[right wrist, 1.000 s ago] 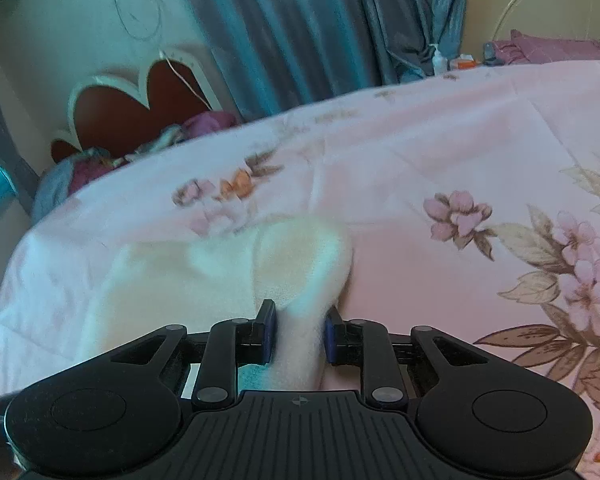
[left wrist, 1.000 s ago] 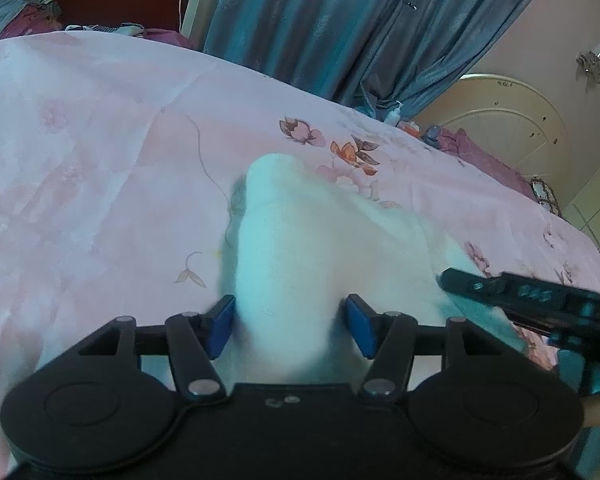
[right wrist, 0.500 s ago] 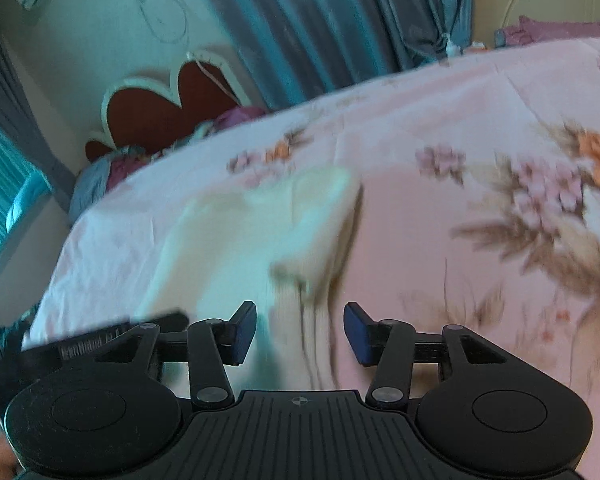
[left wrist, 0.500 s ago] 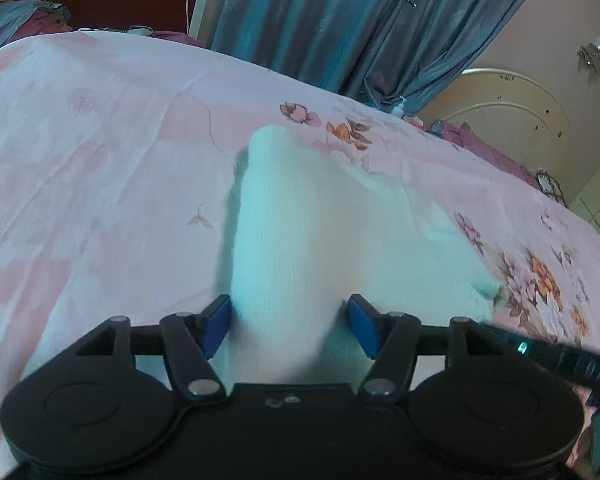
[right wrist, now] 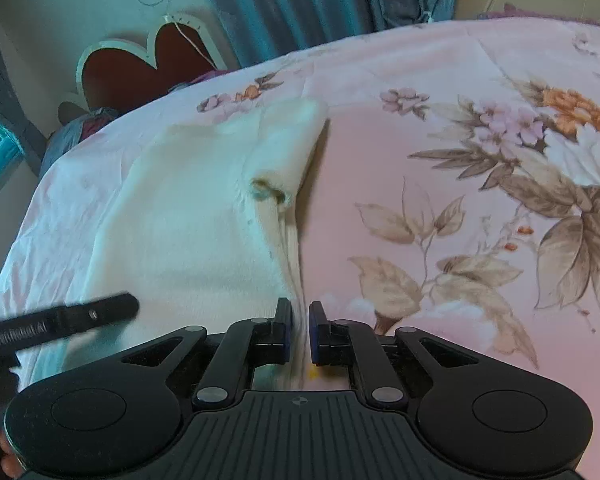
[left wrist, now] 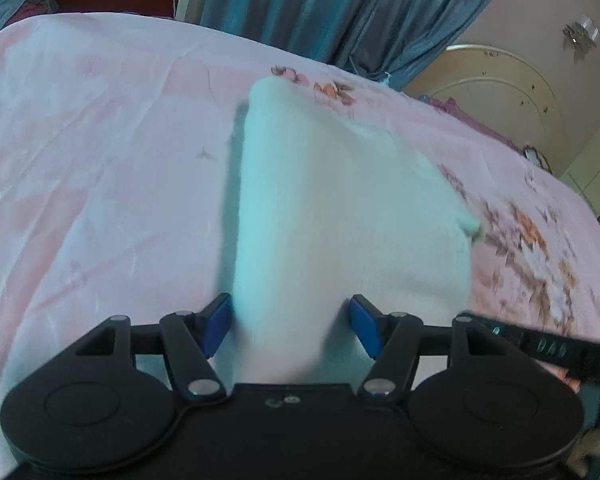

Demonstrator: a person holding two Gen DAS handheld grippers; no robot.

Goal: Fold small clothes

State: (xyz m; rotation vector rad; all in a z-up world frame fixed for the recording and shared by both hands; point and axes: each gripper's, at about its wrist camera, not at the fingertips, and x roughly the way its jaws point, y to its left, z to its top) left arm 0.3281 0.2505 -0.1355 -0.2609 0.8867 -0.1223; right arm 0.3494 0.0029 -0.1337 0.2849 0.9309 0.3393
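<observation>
A small white garment (left wrist: 340, 216) lies on the pink floral bedsheet (left wrist: 100, 160) of the bed, spread flat enough that a side edge can be turned over. The left gripper (left wrist: 290, 320) has its blue fingers (left wrist: 216, 320) wide apart on either side of the near cloth, apparently just framing it and not pinching, which would leave this end lying flat as an anchor. The right gripper (right wrist: 300, 330) has its fingers narrowed onto the garment's right edge (right wrist: 296, 280), which seems a grip meant for carrying that side across in a fold.
</observation>
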